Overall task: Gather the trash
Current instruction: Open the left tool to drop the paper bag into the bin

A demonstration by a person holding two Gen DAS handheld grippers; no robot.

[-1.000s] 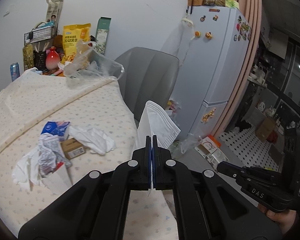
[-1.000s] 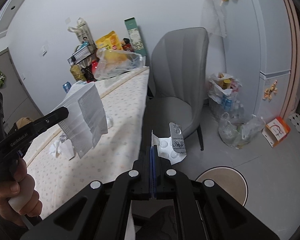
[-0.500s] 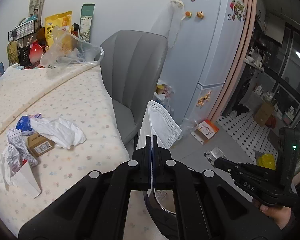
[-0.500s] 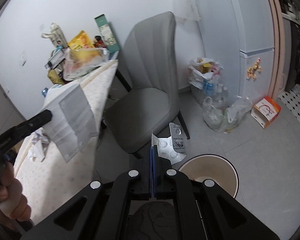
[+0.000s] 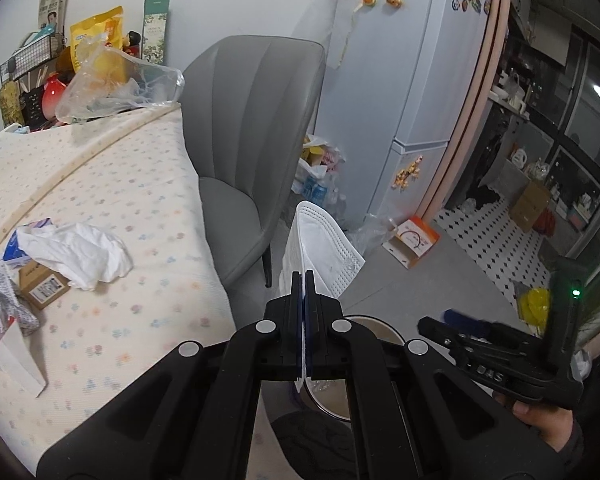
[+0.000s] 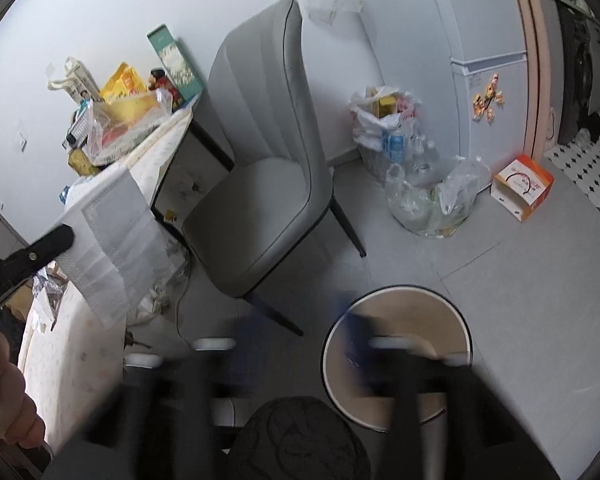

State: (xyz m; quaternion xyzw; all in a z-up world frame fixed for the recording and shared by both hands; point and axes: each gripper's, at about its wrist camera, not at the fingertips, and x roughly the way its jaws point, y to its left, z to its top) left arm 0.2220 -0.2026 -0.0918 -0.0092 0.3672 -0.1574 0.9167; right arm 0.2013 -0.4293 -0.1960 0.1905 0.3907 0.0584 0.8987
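Matt black plastic on left gripper (image 5: 304, 280), white pleated fabric in mask (image 5: 320, 248), smooth grey upholstery on chair (image 5: 252, 120) at twelve o'clock, crumpled paper tissue (image 5: 76, 252).

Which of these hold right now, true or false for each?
1. The left gripper is shut on the white face mask. True.
2. The bin stands on the table. False: it is on the floor, near the grey chair.
3. A crumpled white tissue lies on the table. True.
4. A bag sits on the grey chair's seat. False: the seat is bare.
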